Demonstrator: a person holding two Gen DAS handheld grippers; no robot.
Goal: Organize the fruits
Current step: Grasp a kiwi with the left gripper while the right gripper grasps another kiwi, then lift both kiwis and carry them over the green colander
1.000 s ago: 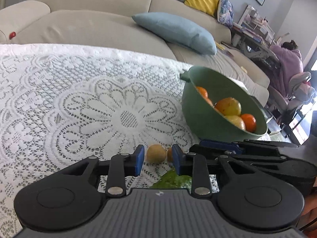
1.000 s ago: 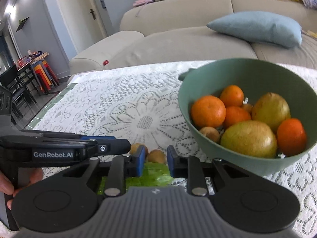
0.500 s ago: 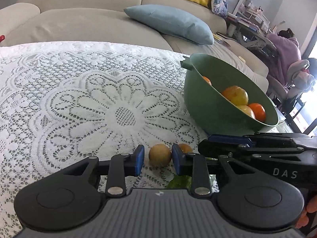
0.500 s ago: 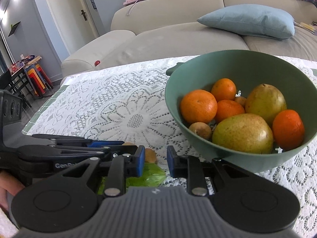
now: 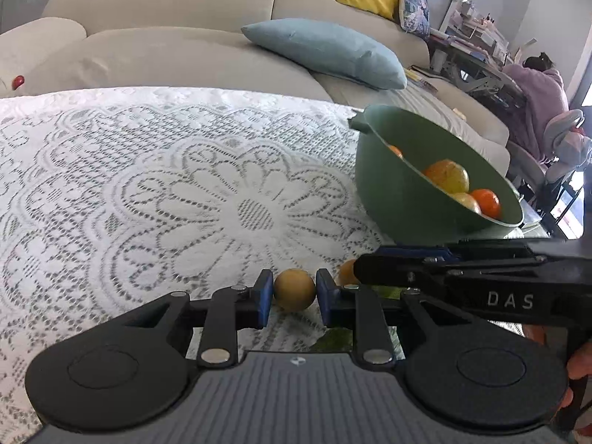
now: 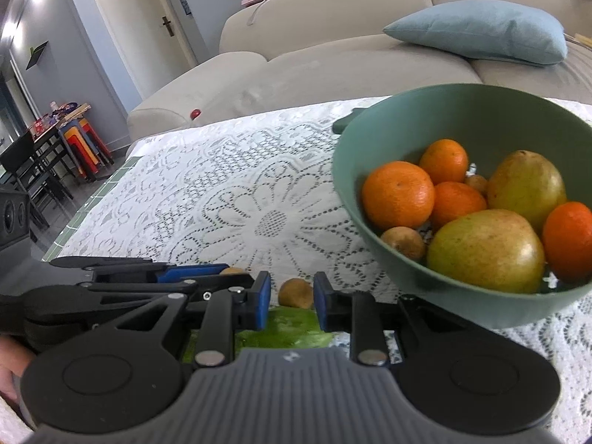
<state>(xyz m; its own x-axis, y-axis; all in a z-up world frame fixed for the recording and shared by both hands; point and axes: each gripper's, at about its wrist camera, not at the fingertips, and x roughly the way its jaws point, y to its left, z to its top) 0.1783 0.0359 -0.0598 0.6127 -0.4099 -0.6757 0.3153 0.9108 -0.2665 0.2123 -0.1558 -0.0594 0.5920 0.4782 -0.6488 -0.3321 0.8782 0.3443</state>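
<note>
A small round tan fruit rests on the lace cloth, and my left gripper is closing its blue pads onto both sides of it. A second small brown fruit lies at the tips of my right gripper. Those jaws are opening, with a sliver of space at the left pad. A green leaf lies under both grippers. The green bowl at the right holds oranges, pears and small brown fruits. The right gripper crosses the left wrist view, beside its fruit.
The white lace tablecloth spreads to the left and back. Behind the table stands a beige sofa with a blue cushion. A person in lilac sits at the far right. The table's left edge drops toward chairs and stools.
The left jaws have narrowed onto the tan fruit, which lay loose between them before. The right gripper has shifted so that the second fruit now sits between its tips. The bowl looks nearer.
</note>
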